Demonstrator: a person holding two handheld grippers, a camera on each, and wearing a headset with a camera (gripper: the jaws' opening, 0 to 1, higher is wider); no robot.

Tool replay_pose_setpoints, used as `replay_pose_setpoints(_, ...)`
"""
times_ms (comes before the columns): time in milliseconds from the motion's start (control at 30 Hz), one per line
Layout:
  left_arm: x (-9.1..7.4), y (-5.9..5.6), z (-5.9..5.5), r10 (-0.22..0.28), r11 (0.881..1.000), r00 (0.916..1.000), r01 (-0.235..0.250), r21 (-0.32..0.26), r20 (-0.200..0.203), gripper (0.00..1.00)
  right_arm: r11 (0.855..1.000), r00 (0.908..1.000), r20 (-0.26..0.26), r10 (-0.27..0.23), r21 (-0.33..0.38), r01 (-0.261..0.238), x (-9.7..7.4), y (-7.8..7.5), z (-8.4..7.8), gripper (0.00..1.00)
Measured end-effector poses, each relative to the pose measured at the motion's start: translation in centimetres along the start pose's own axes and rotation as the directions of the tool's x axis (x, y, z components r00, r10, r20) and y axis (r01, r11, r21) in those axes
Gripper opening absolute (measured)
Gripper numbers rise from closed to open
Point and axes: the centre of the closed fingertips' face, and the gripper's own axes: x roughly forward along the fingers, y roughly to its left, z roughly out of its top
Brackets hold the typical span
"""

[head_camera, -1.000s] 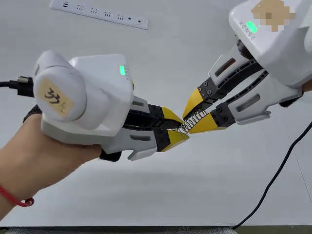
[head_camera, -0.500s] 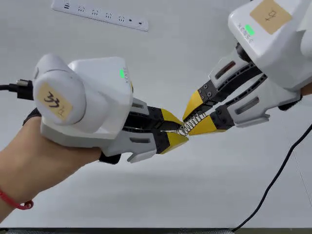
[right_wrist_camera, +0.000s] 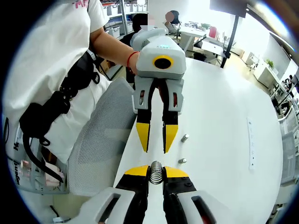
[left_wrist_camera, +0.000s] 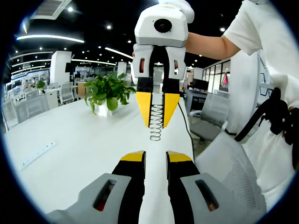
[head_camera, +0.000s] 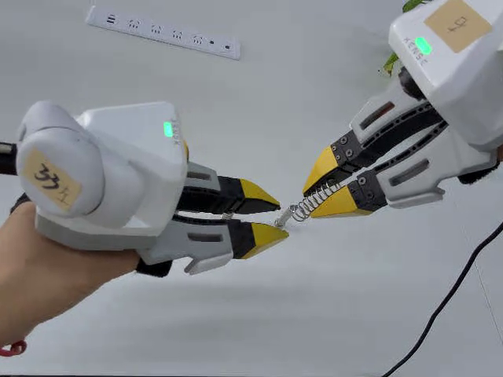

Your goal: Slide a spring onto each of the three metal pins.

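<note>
Left claw [head_camera: 277, 219] first: backed off to the left since half a second ago, when it sat tip to tip against the right claw [head_camera: 313, 201]. Now held just clear of it, jaws narrowly parted, nothing between them.

Spring [head_camera: 301, 209] next, in mid-air above the tabletop [head_camera: 259, 314]: clamped by one end in the right claw, free end slanting down toward the left claw's tips. Close to them, yet apparently no longer pinched there.

Right claw last: shut around the spring as before, pose much the same.

Reads as a hand-over or re-grip just finished, with the spring now carried by the right claw alone. Probably nothing threaded yet, so most of the task still to do.

From the head view: the gap between the two claws, the slant of the spring, and a small grey stub at its free end. Wire end or pin, cannot tell.

From the left gripper view: the spring [left_wrist_camera: 156, 132] seen lengthwise, hanging out of the right claw's yellow tips, and white tabletop visible through the gap of the left claw [left_wrist_camera: 156, 156].

Added by the right gripper view: the spring [right_wrist_camera: 156, 171] end-on, a ring gripped between the near jaws. Beyond the left claw, two pins [right_wrist_camera: 185, 137] standing on the tabletop, well apart from the spring and apparently bare, though too small to be sure.
</note>
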Motion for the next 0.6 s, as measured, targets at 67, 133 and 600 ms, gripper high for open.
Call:
replay_pose_setpoints(67, -0.7, 0.4, -0.3, 0.024, 1.0, 0.9997, -0.024, 0.002, -0.004, 0.17, 1.0, 0.9999, 0.001, -0.012, 0.017, 0.012, -0.1, -0.3, -0.4, 0.07)
replay_pose_setpoints(133, -1.7, 1.0, -0.5, 0.053, 0.999, 0.9986, -0.053, 0.004, -0.008, 0.19, 0.998, 0.9991, -0.01, -0.04, 0.04, 0.04, -0.2, -1.0, -1.1, 0.07)
replay_pose_setpoints(600, -7.1, 4.0, -3.2, 0.178, 0.984, 0.9829, -0.178, -0.005, -0.046, 0.44, 0.98, 0.9902, -0.07, -0.121, 0.152, 0.13, 0.0, -4.0, -4.6, 0.07)
